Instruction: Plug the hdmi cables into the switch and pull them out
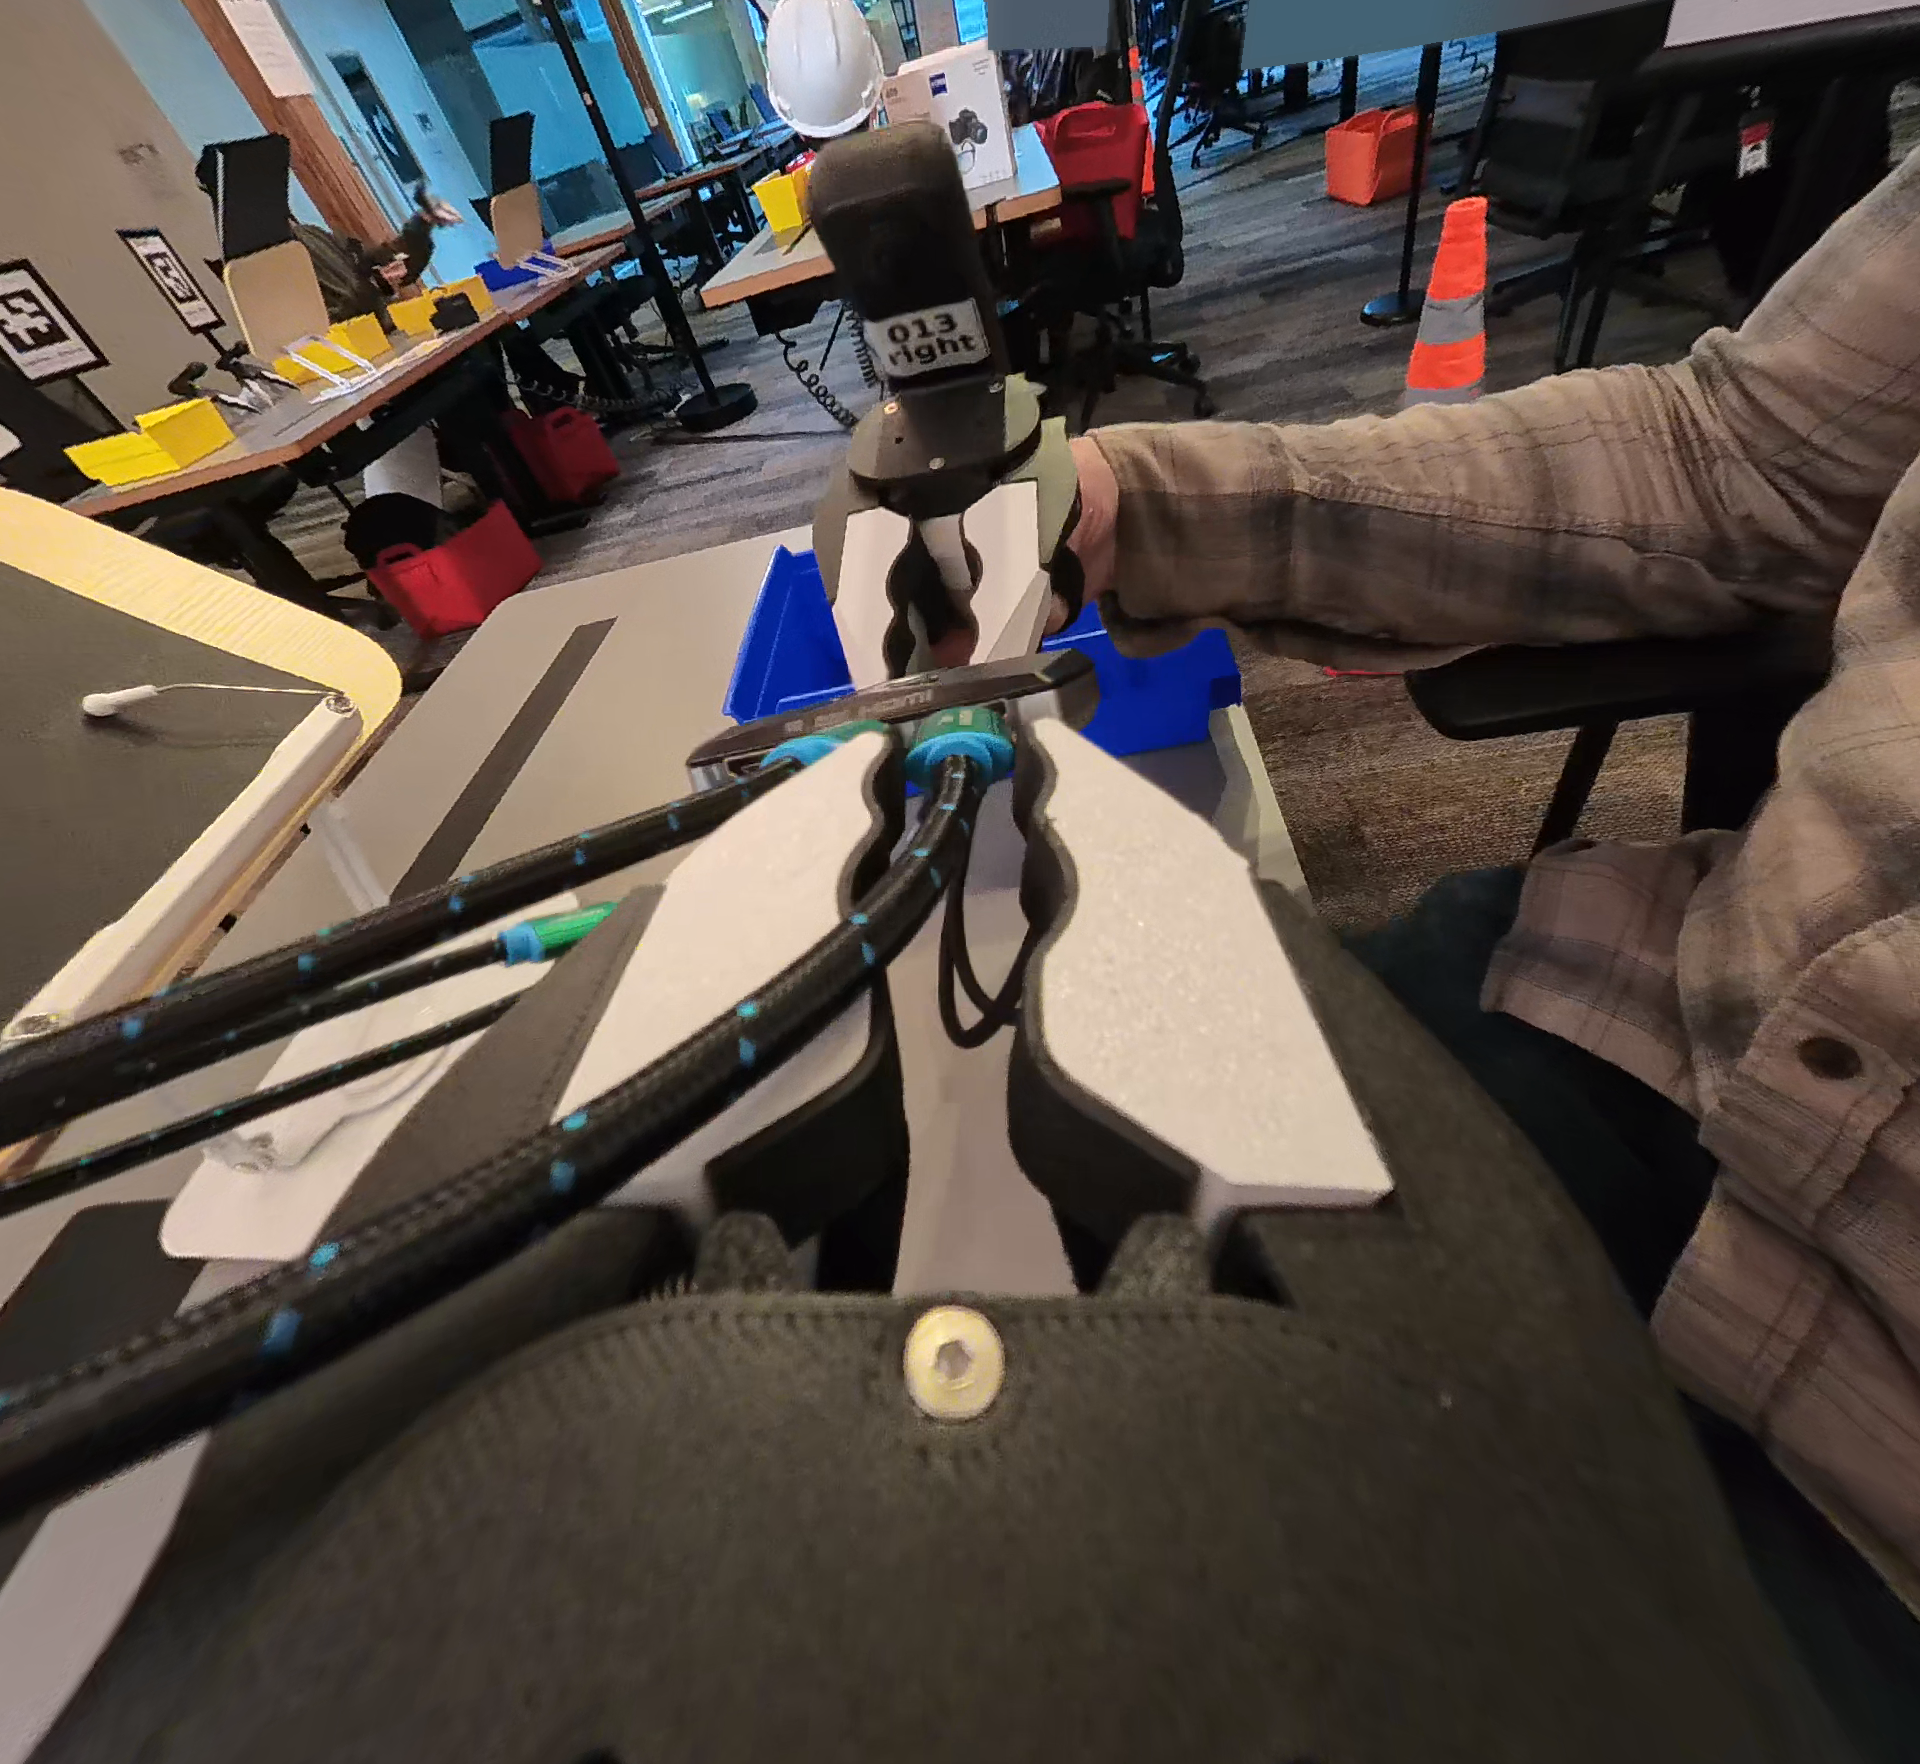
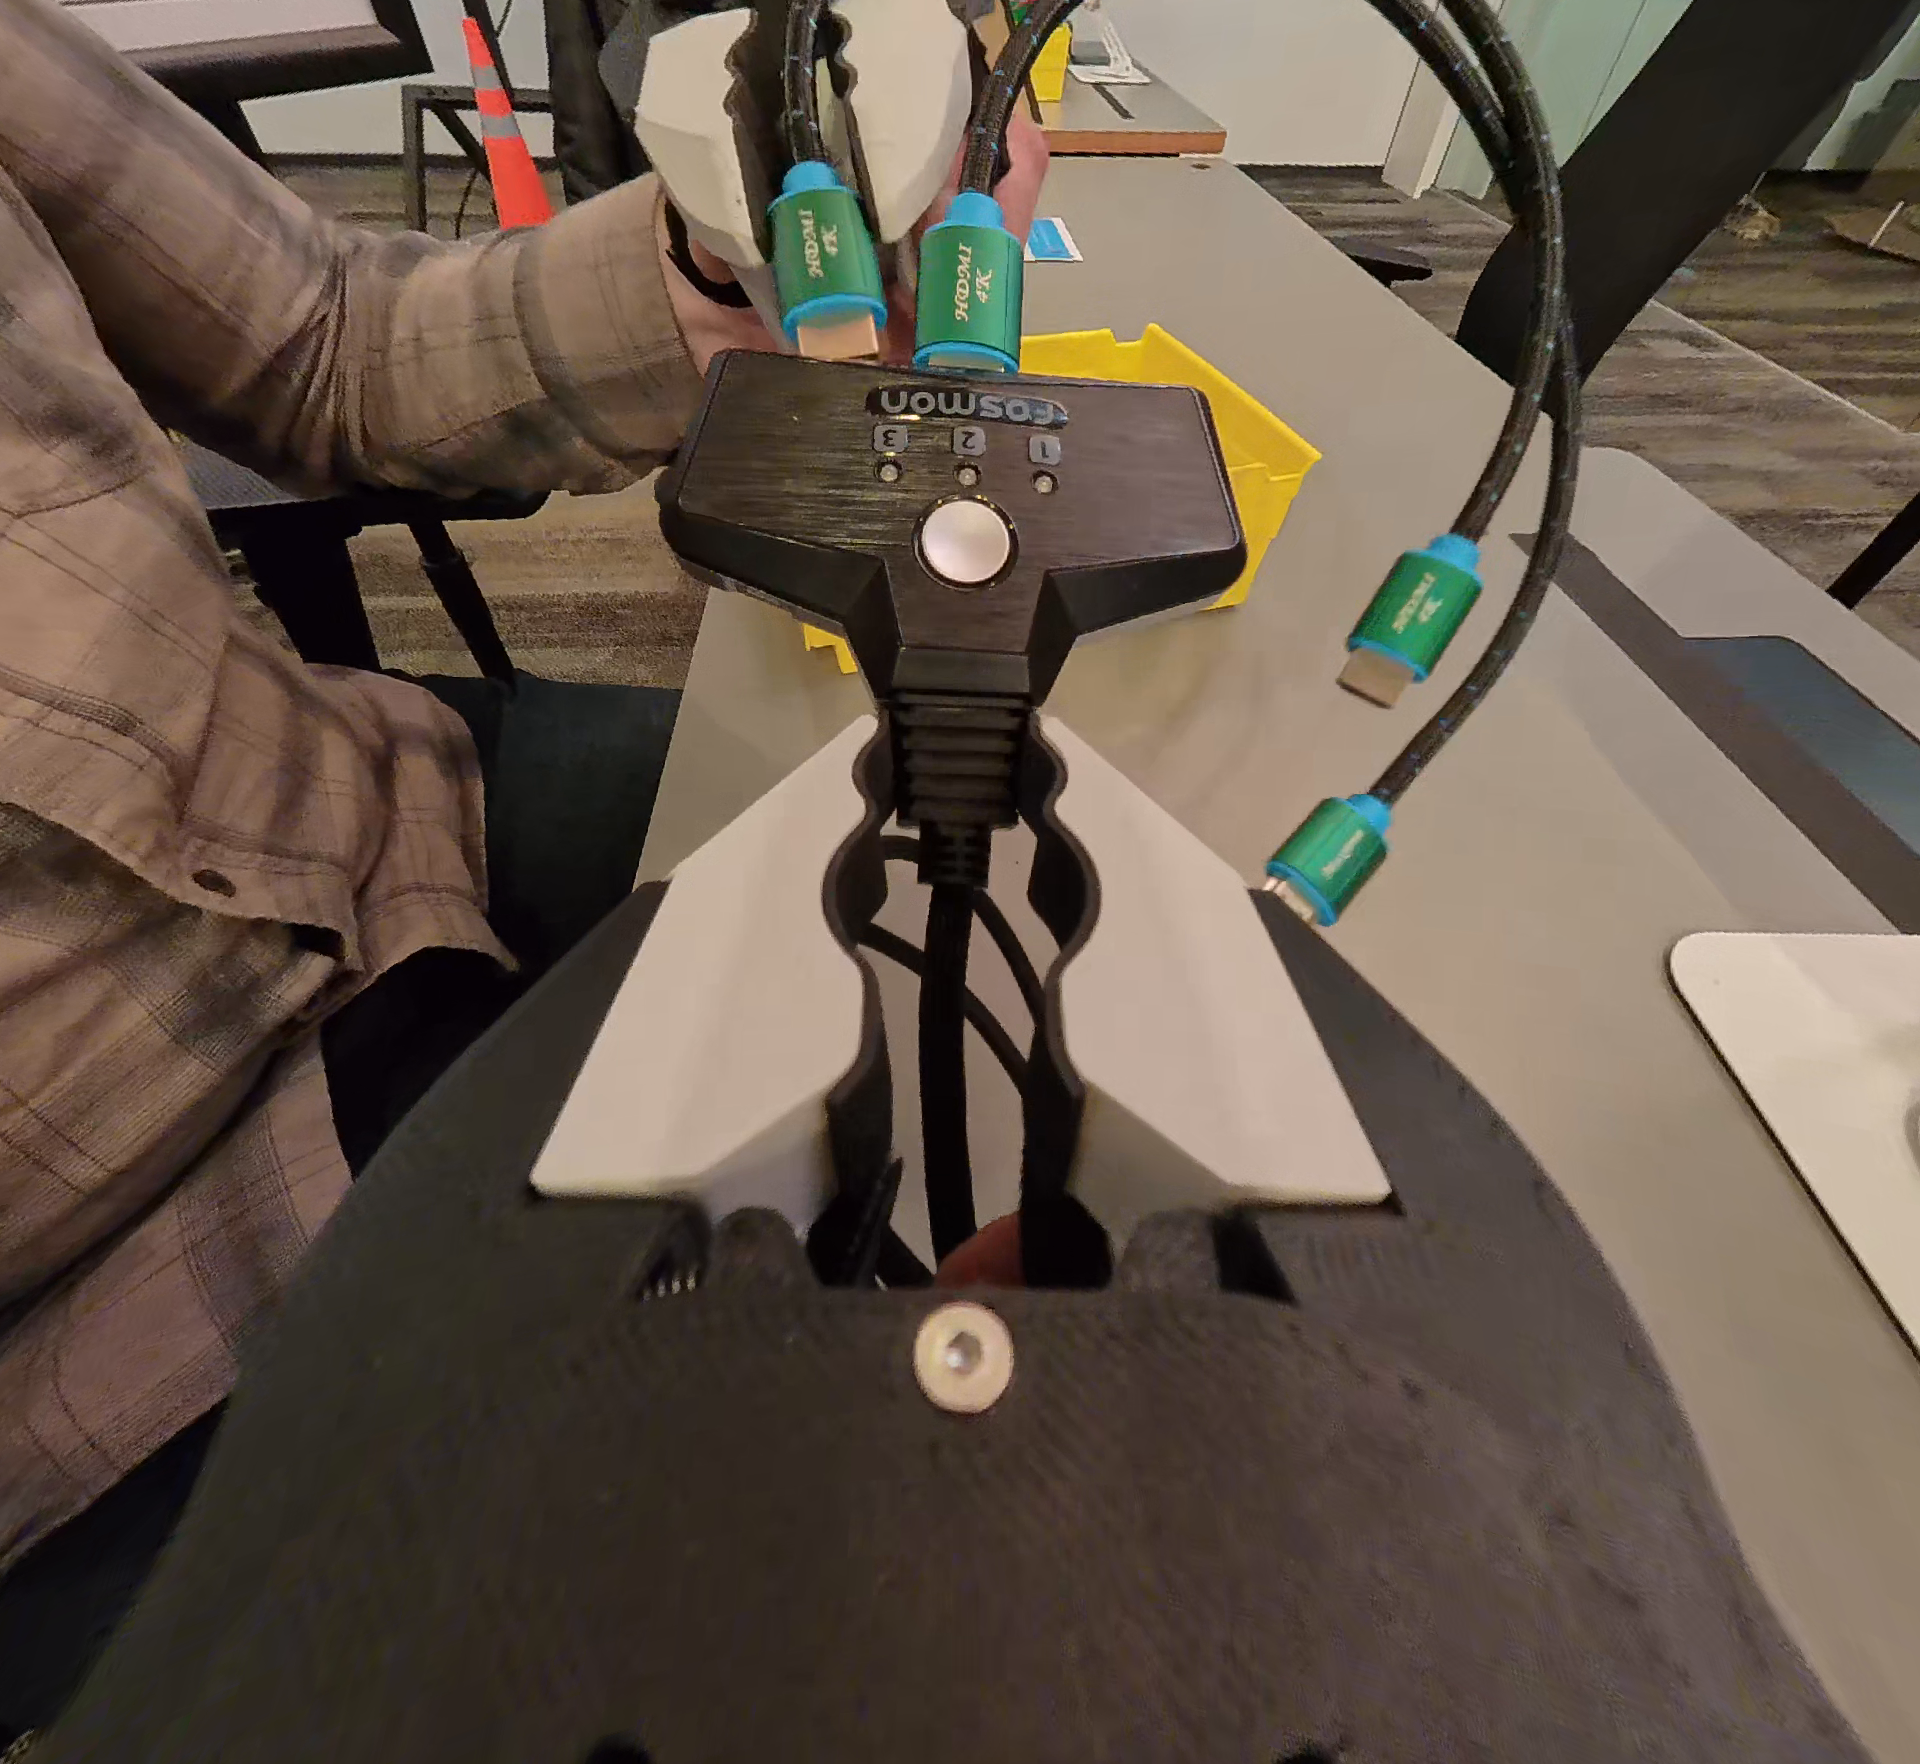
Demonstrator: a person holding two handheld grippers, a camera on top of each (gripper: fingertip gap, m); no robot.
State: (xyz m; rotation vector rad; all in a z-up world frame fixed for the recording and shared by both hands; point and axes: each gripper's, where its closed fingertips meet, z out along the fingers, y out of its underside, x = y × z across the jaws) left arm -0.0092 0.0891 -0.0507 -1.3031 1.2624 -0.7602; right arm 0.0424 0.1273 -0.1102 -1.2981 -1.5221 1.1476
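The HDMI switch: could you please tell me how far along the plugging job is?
Done: one green plug looks seated in the switch, held by the right gripper. In hand: the left gripper is around a second plug, its metal tip showing. Left: seat it, then pull both out.

The left gripper (image 1: pixel 951 769) is closing around a black cable (image 1: pixel 727 1028) whose green plug (image 1: pixel 961 735) is touching the switch (image 1: pixel 883 712)

Switch (image 2: pixel 951 509): black, T-shaped, brushed top, round silver button, three small indicator lights; held level above the counter, tail toward 6 o'clock. Two green HDMI plugs (image 2: pixel 966 286) with blue collars sit at its 12 o'clock edge; middle one seated, left plug's (image 2: pixel 826 265) gold tip exposed. Two free plugs (image 2: pixel 1413 618) dangle at 3 o'clock on black braided cables (image 2: pixel 1538 260).
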